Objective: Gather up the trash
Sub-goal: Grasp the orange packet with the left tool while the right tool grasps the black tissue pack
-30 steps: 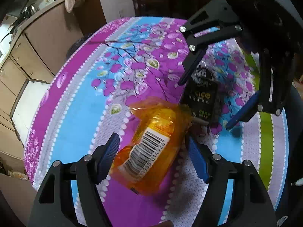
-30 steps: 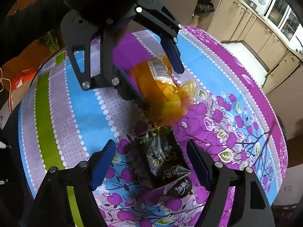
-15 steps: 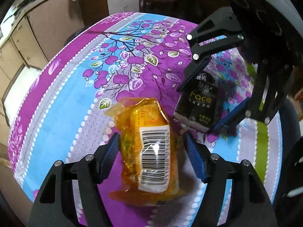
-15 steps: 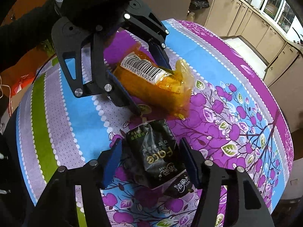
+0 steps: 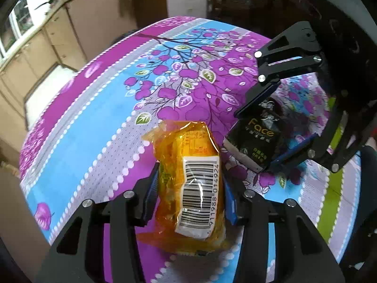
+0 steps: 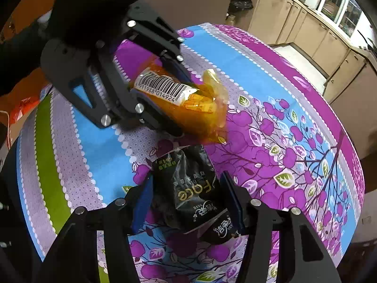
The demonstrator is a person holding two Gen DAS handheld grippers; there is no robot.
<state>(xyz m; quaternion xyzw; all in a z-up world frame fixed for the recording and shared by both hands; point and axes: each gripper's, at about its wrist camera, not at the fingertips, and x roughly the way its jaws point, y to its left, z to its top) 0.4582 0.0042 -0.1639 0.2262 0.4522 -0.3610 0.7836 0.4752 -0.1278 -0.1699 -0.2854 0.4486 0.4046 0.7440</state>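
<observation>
An orange see-through packet (image 5: 186, 141) with a white barcode label lies on the round table's flowered cloth (image 5: 94, 141). My left gripper (image 5: 189, 172) straddles it, its jaws closing, and both blue pads press the packet's sides. To its right is a black tissue pack (image 5: 256, 136) marked "Face". In the right wrist view the pack (image 6: 188, 188) sits between the blue pads of my right gripper (image 6: 186, 175), whose jaws are closing and touch its sides. The orange packet (image 6: 198, 113) appears there just beyond the pack, almost touching it.
Both grippers work close together near the table's middle. Beige kitchen cabinets (image 5: 59, 42) run along the wall past the table's far edge, also cabinets (image 6: 318, 35) in the right wrist view. A dark bag (image 6: 240, 2) sits on the floor behind the table.
Both pairs of jaws have narrowed onto their packets. The orange packet has turned so that its barcode label runs lengthwise between the left pads. The black pack now sits deeper between the right pads.
</observation>
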